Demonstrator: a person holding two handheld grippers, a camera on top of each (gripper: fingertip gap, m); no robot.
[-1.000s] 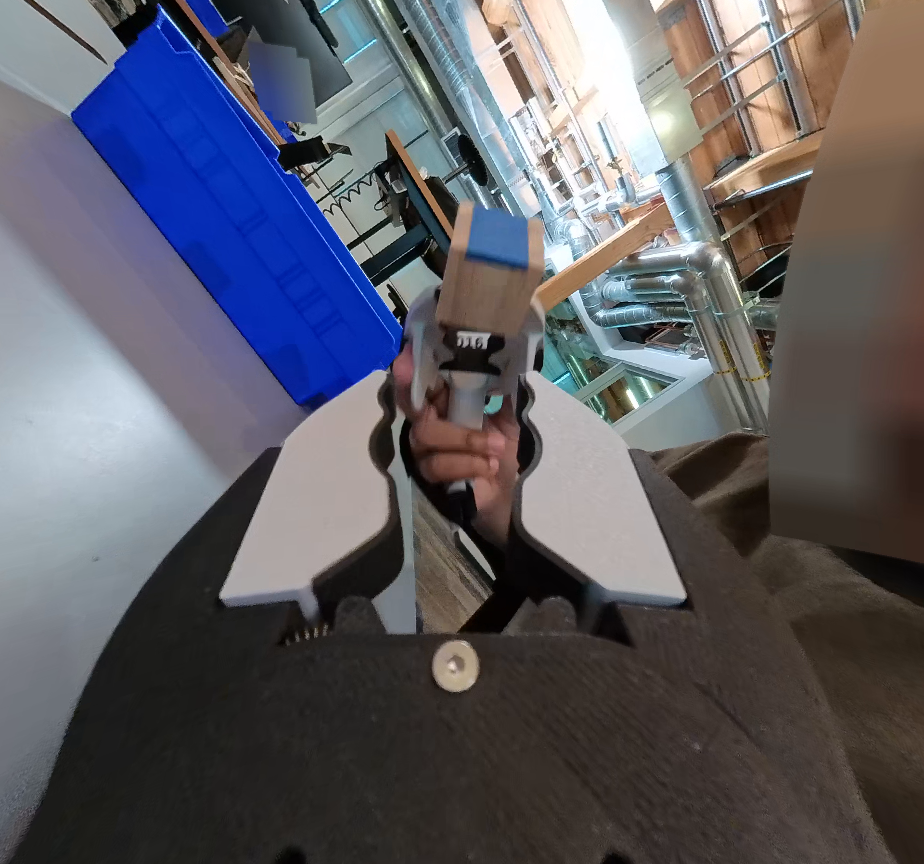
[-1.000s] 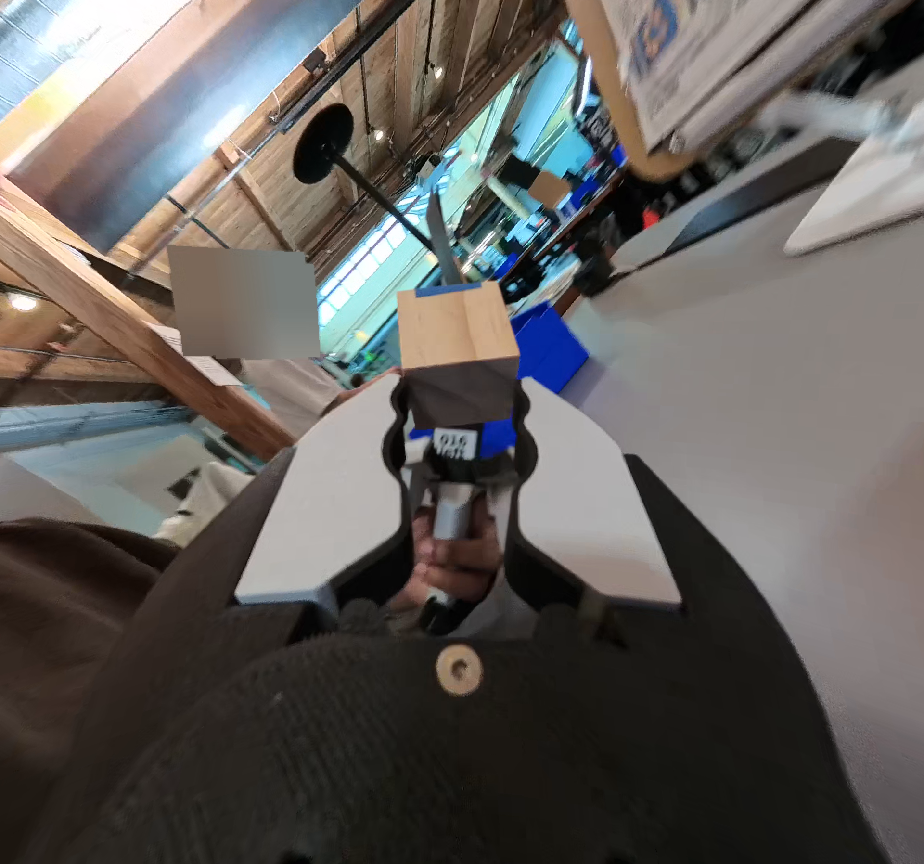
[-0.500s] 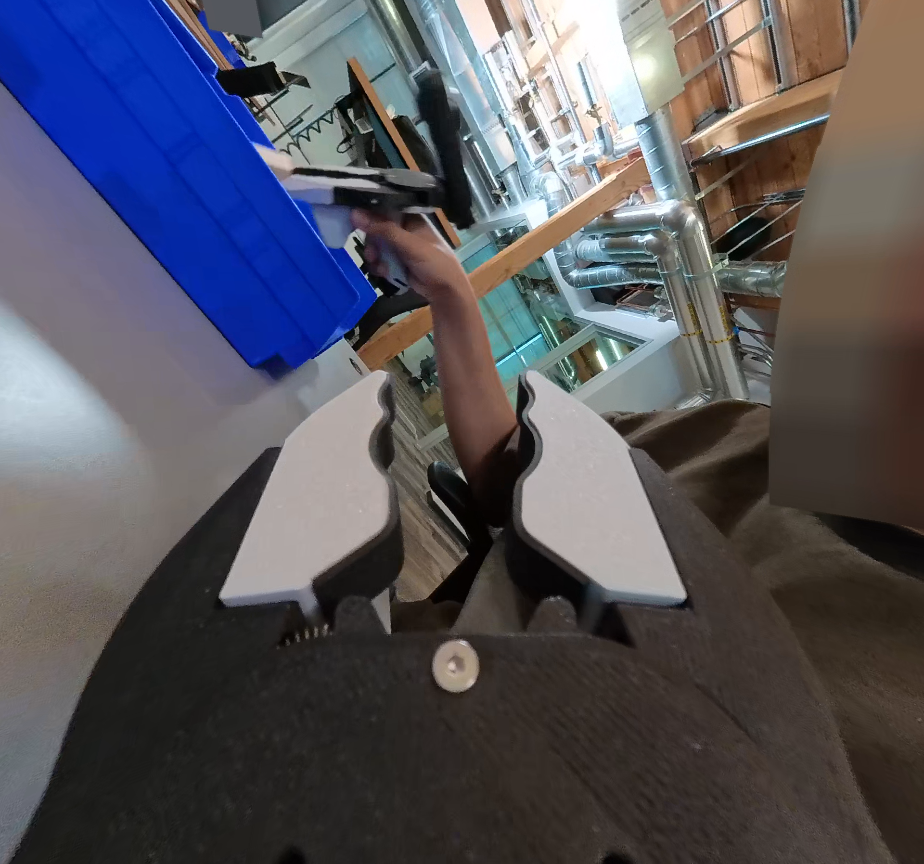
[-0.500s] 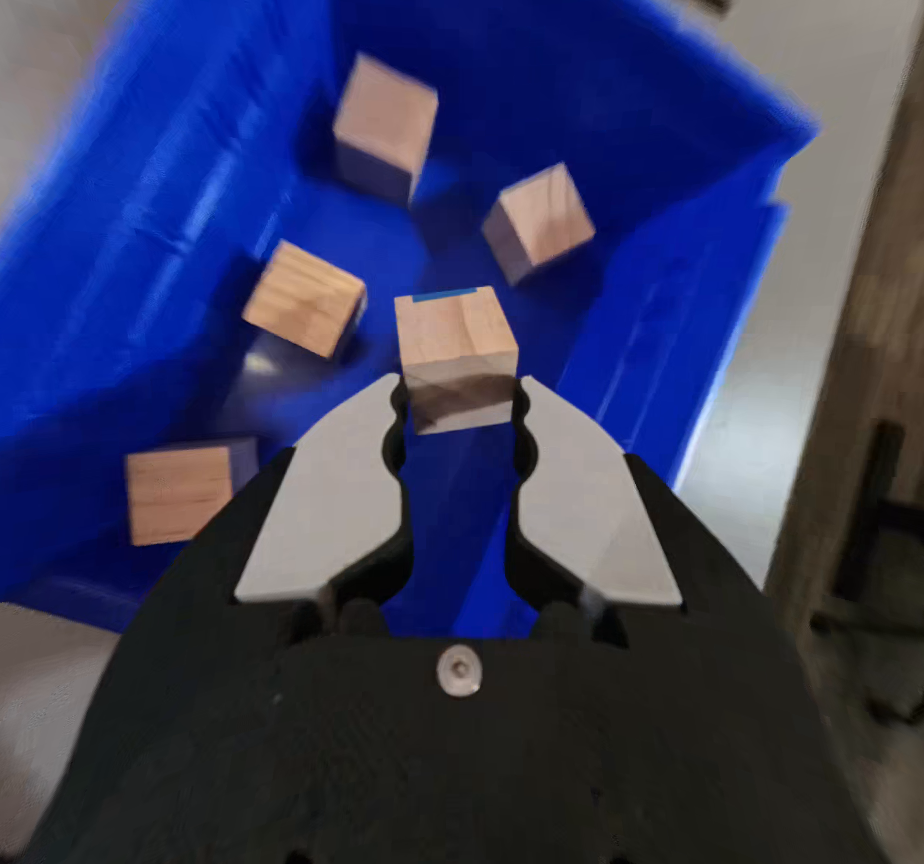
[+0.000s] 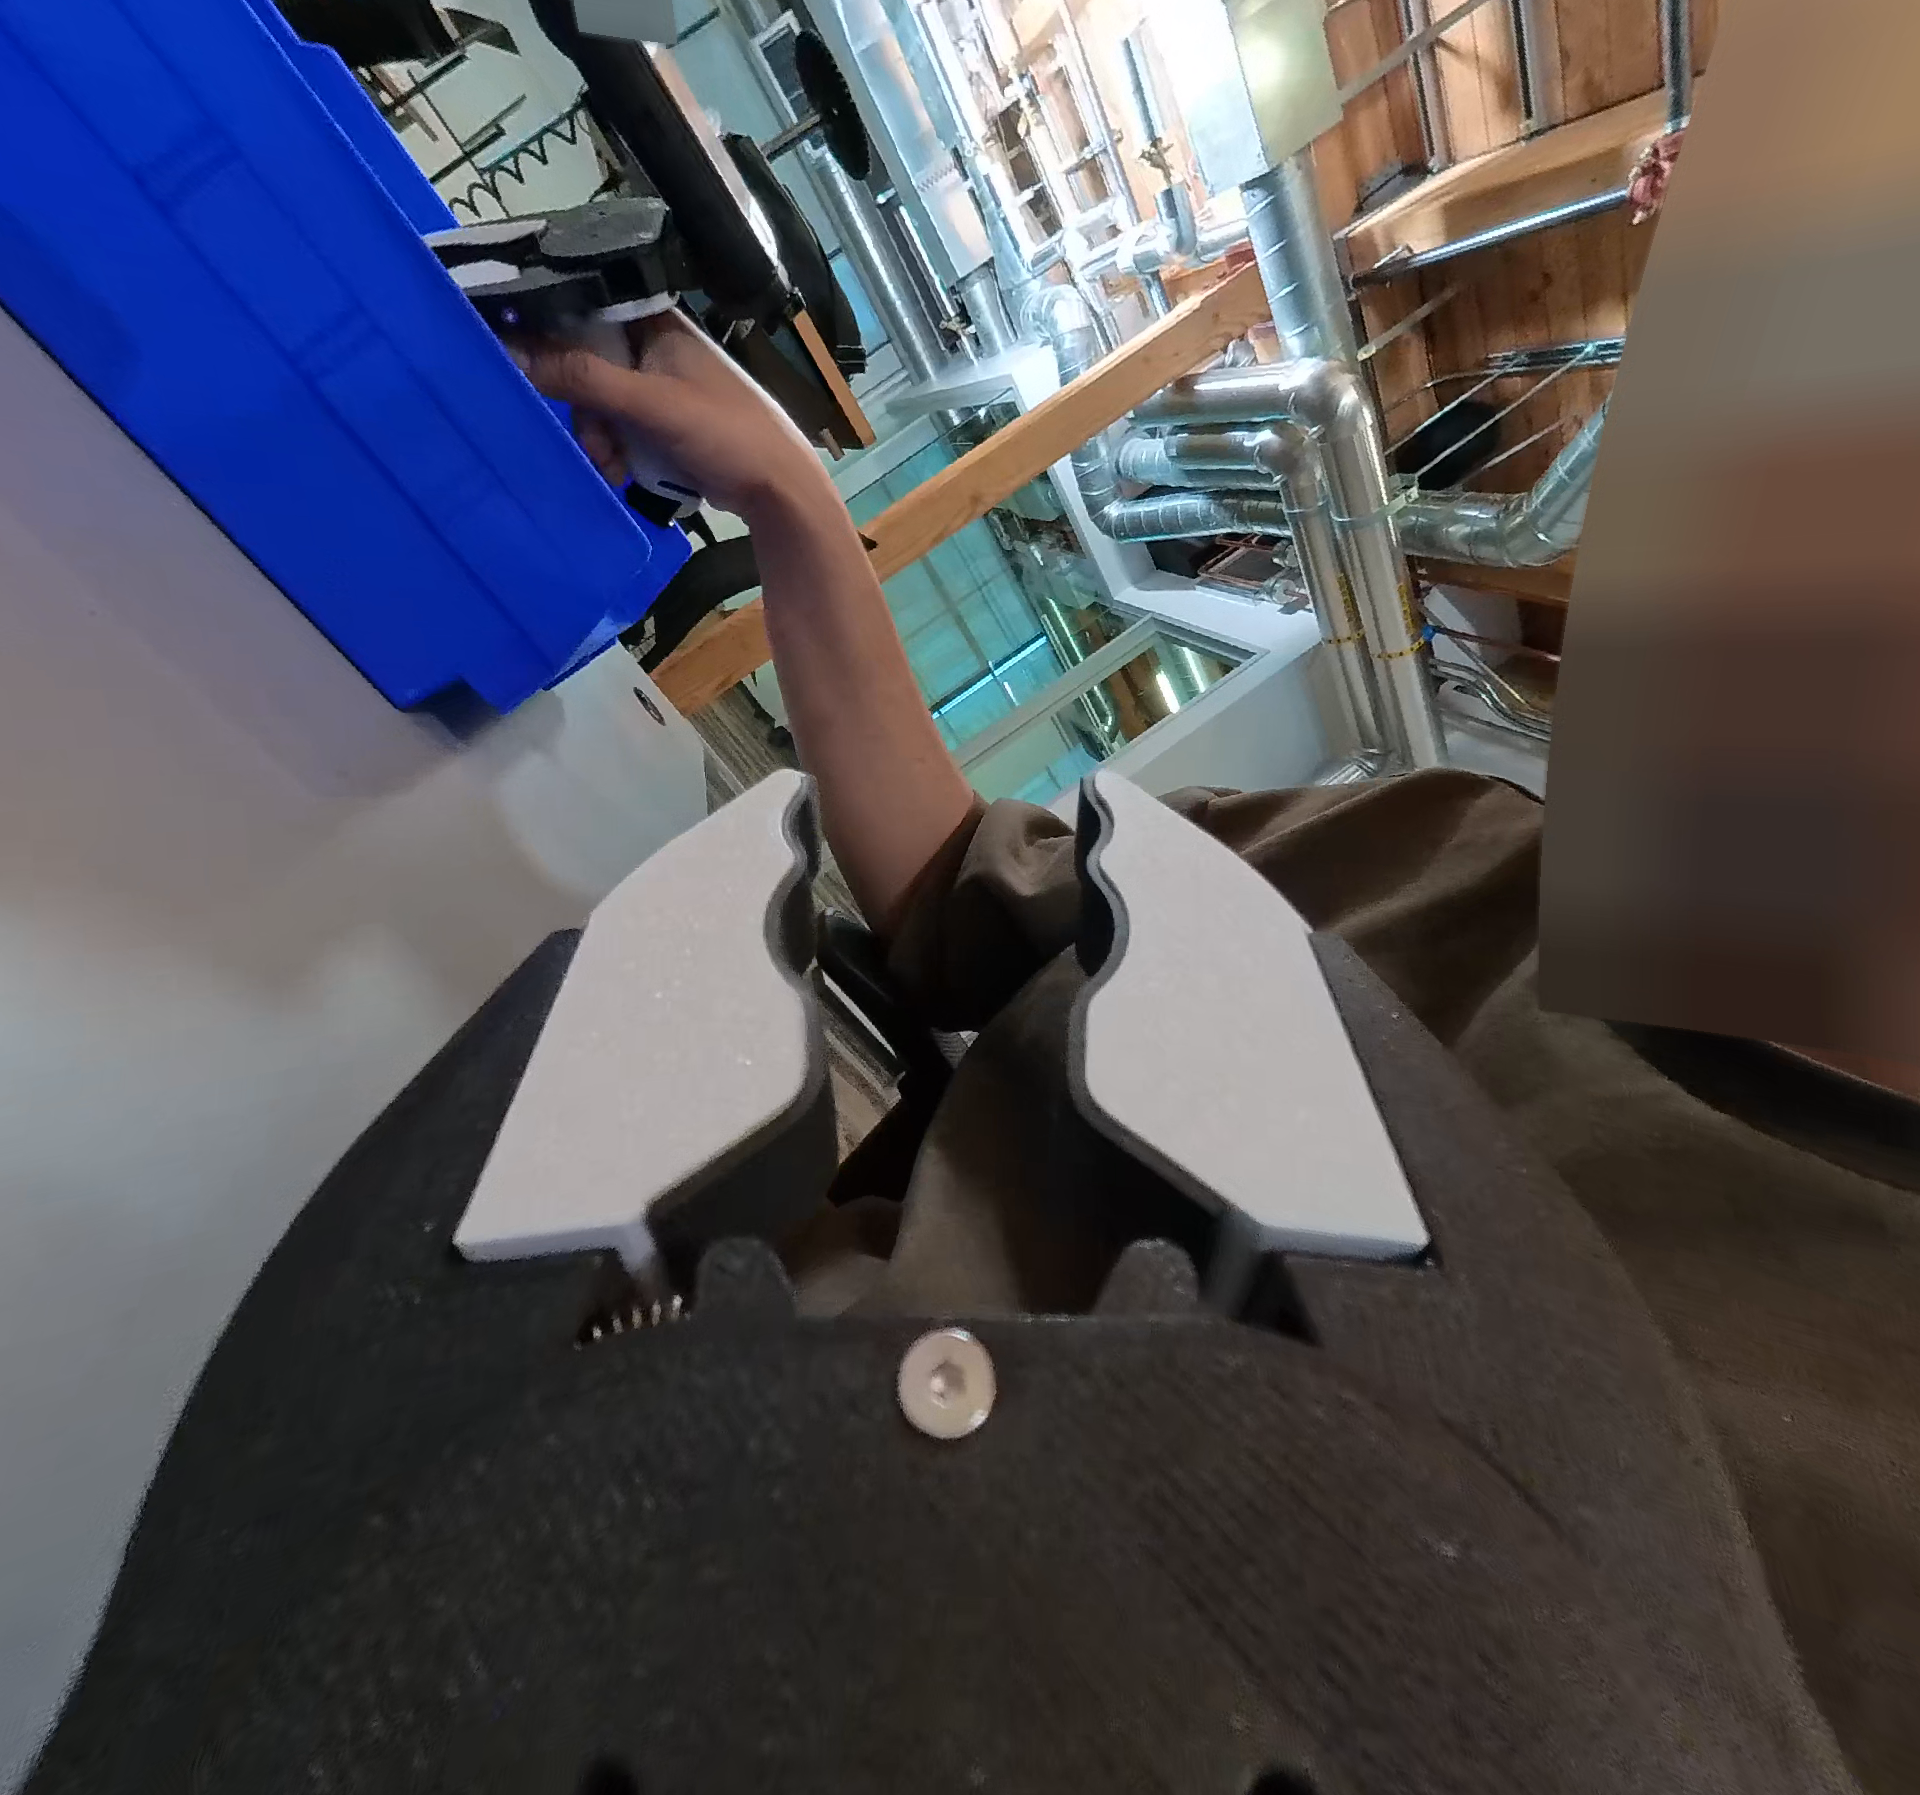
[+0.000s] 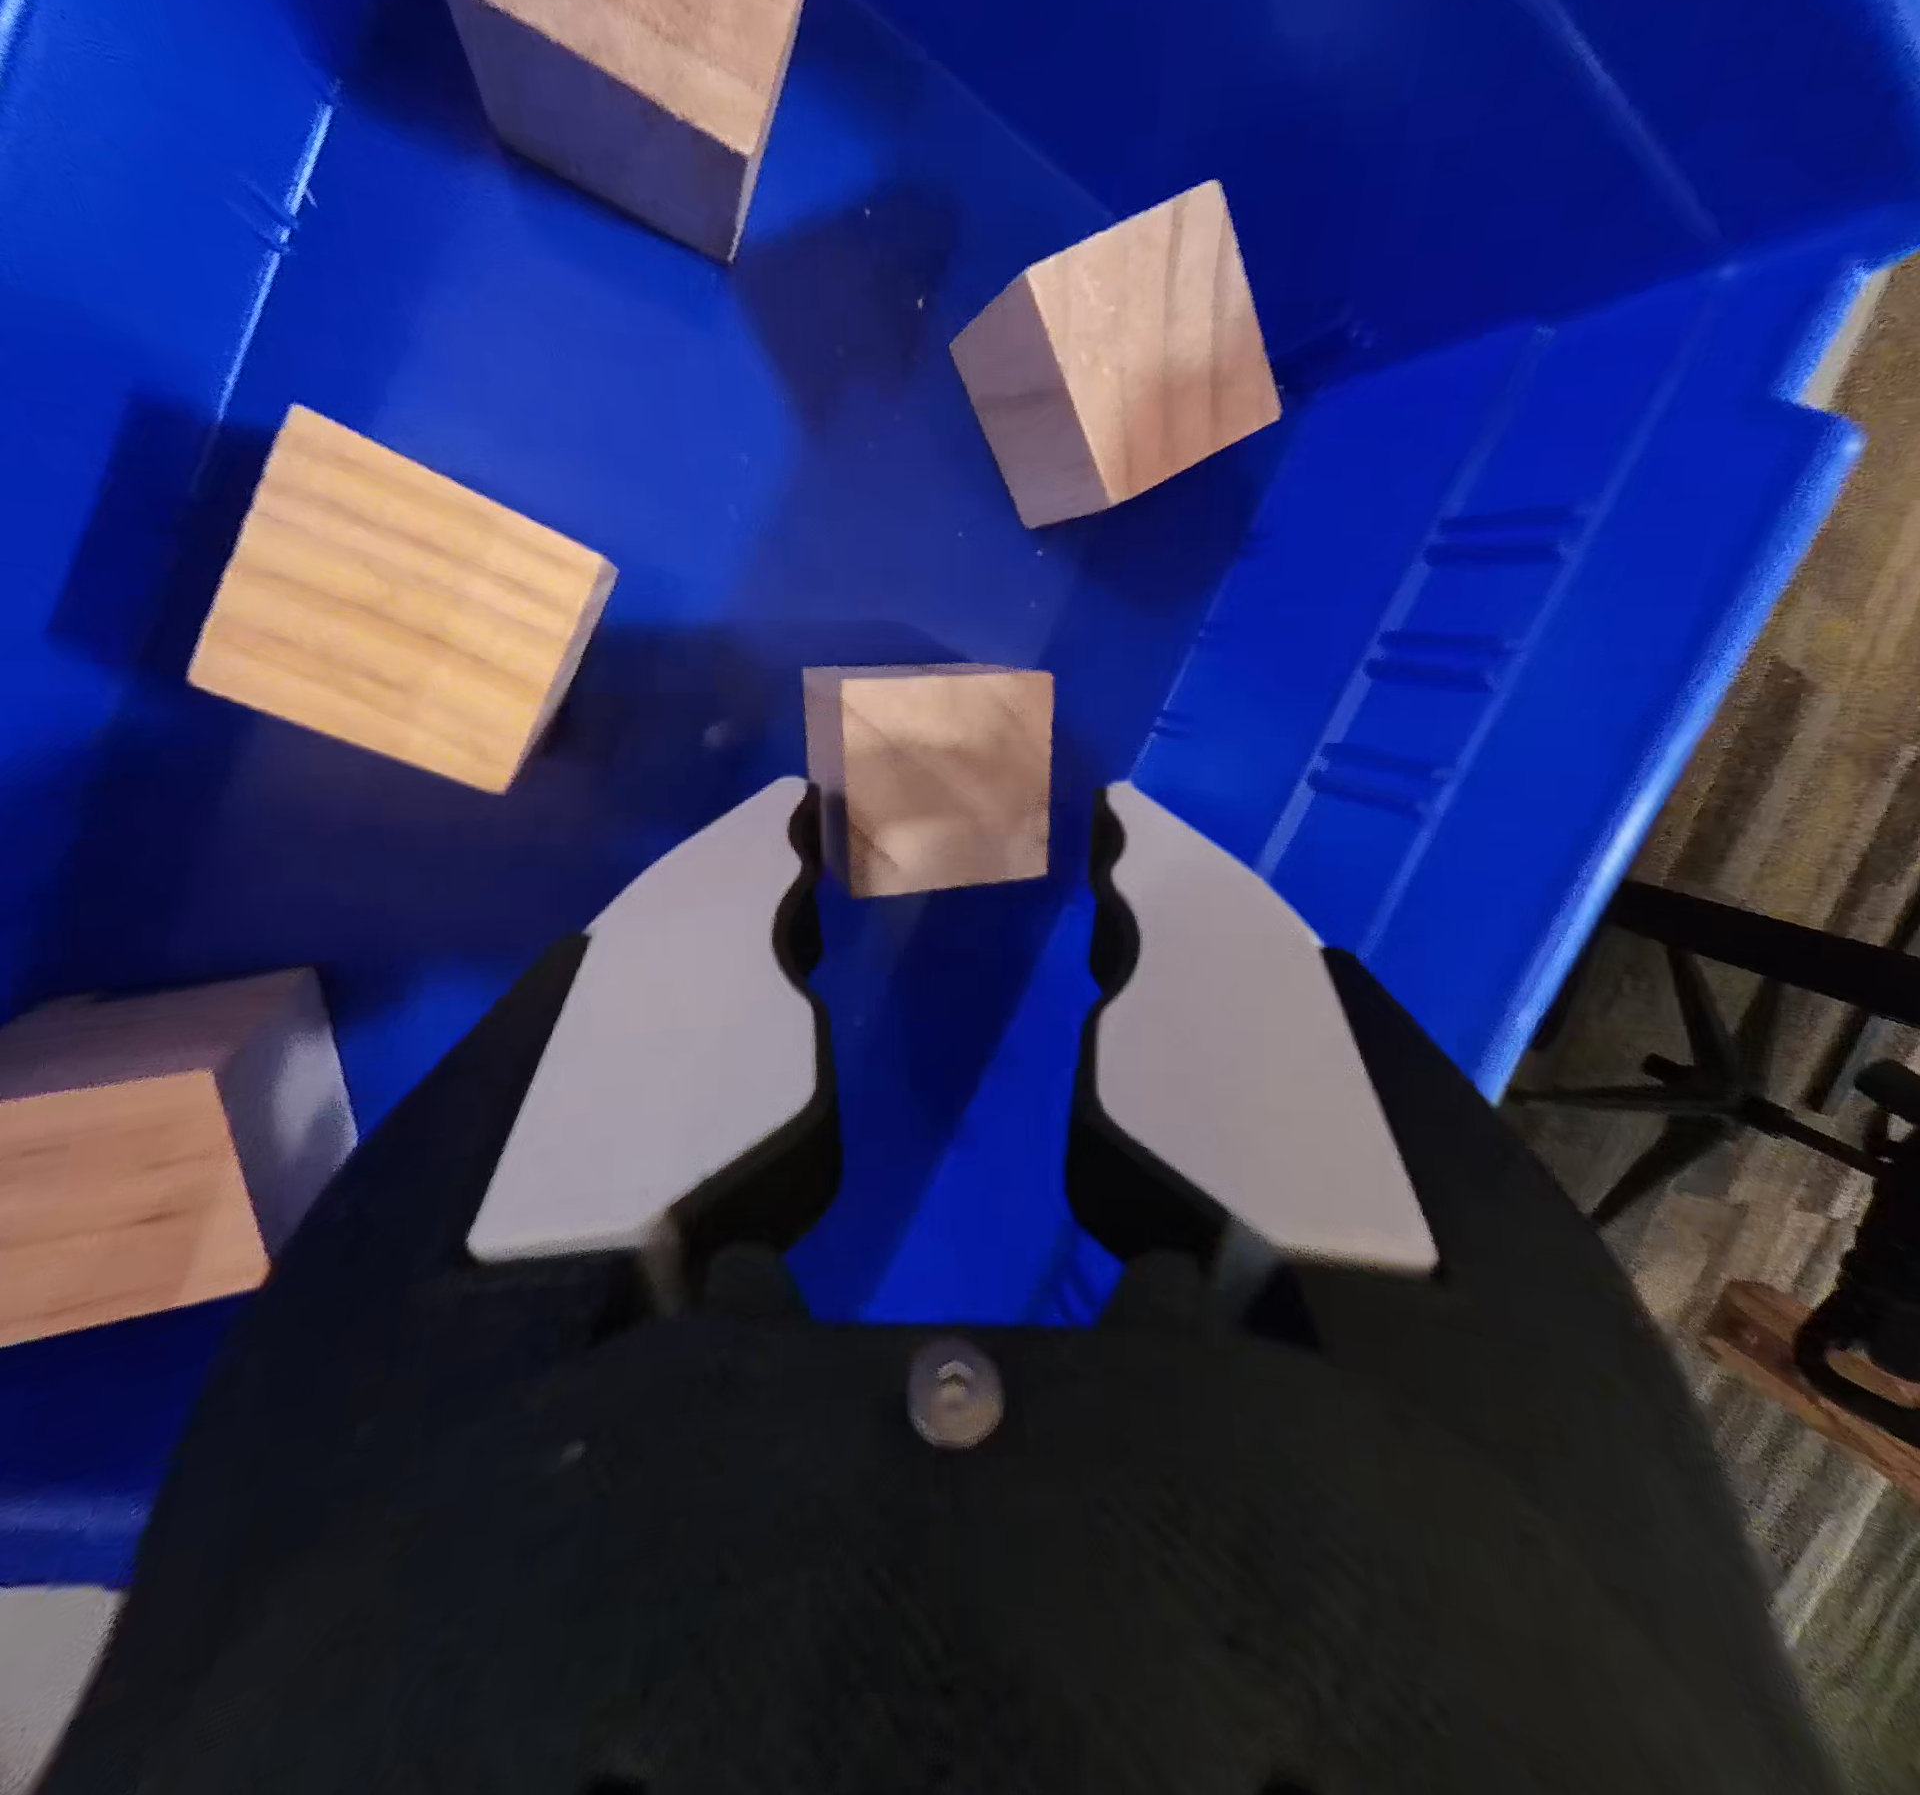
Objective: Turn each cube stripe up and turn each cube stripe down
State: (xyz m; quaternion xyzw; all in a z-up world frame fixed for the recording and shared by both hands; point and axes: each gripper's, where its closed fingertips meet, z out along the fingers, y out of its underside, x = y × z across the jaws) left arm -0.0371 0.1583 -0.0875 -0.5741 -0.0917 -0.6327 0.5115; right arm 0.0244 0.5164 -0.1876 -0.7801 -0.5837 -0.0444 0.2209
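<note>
The right gripper [image 6: 951, 831] is pointing down into the blue bin [image 6: 1455, 602], and its jaws are standing apart with a wooden cube [image 6: 940, 779] just in front of the tips. There is a small gap on each side of this cube, so I judge it is released, not squeezed. No stripe is showing on the faces I can see, so the stripe is probably facing down or away.

Four other cubes [image 6: 405, 592] are lying scattered on the bin floor, well apart from each other (room for the fingers, I think).

The left gripper [image 5: 940, 862] is waiting outside the bin, open and empty, above the white table [image 5: 156, 914].

I cannot read any brand or writing in either view.
</note>
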